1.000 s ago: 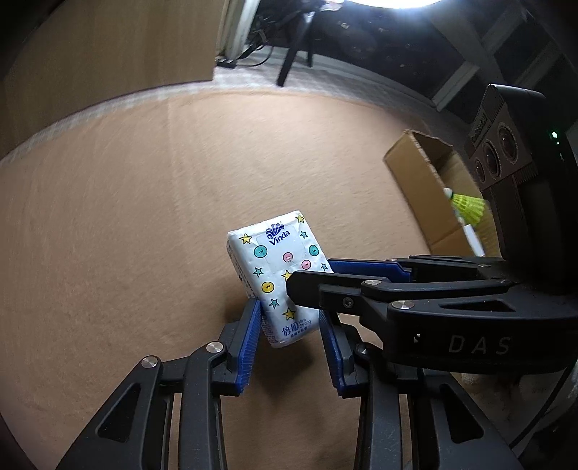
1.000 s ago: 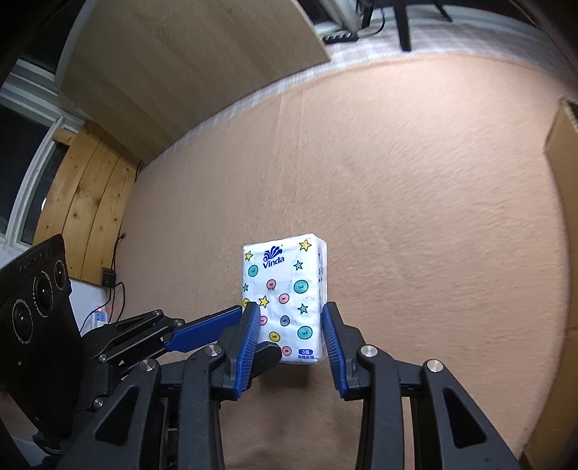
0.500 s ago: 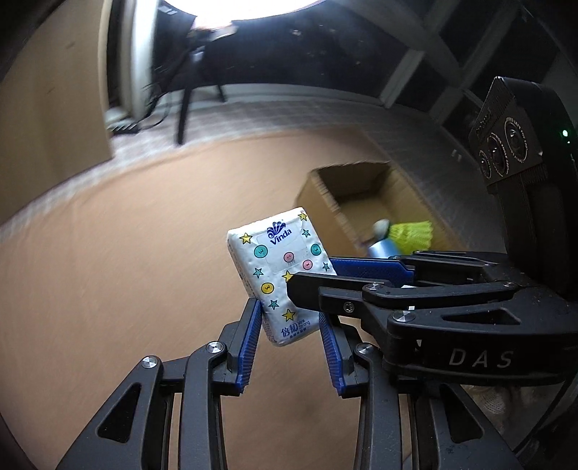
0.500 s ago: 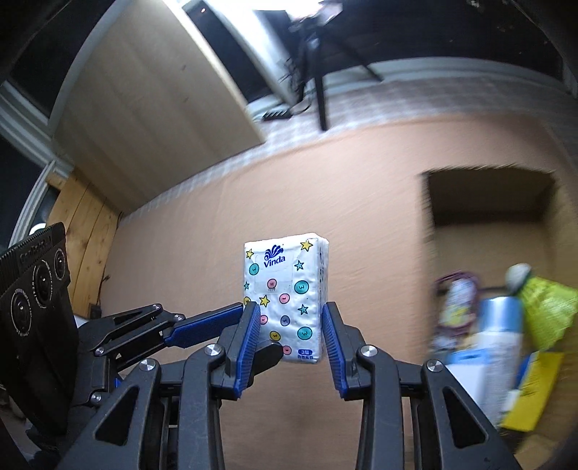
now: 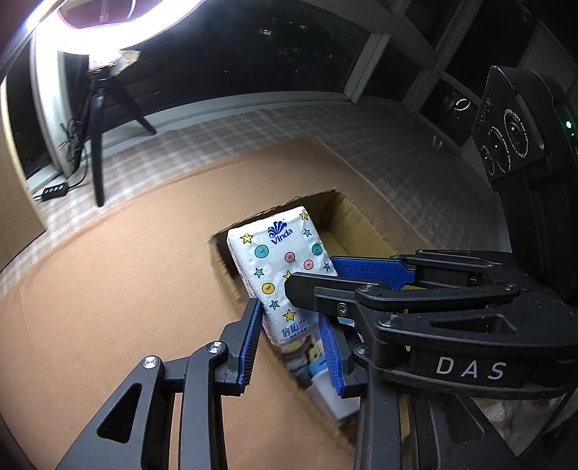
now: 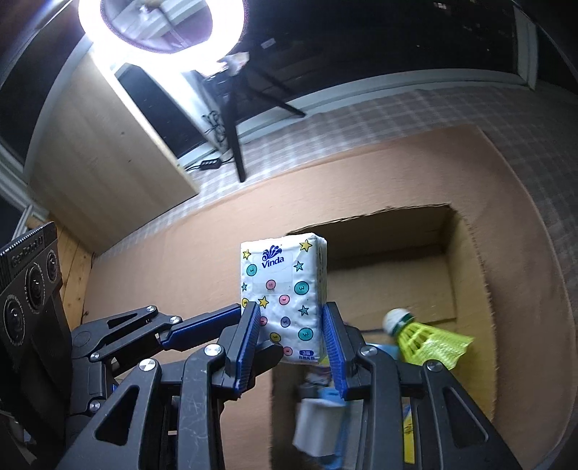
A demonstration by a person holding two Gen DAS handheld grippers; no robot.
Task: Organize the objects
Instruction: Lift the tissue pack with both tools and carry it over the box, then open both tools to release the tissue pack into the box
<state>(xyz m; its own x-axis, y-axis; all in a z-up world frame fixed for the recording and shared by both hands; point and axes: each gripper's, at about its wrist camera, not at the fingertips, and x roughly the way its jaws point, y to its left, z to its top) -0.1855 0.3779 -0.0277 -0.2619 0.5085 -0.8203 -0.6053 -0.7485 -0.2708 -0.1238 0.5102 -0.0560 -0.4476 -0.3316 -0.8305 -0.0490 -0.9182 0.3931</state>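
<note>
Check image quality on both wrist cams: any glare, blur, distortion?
Left wrist: ring light blown out top left, cardboard box edge smeared by motion, tissue pack sharp. Right wrist: ring light glares overhead, shuttlecock and box contents blurred; fisheye bends floor lines in both.

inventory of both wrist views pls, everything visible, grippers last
tissue pack: 1, white with stars and dots, held above the box's left end
cardboard box: 1, brown, open, on the mat
shuttlecock: 1, yellow-green, in the box
other box contents: several, white and blue, blurred
mat: 1, tan
ring light: 1, lit, on a black tripod
power strip: 1, black, on checked floor
left gripper: black, blue pads, jaws on the pack
right gripper: same, jaws on the pack
</note>
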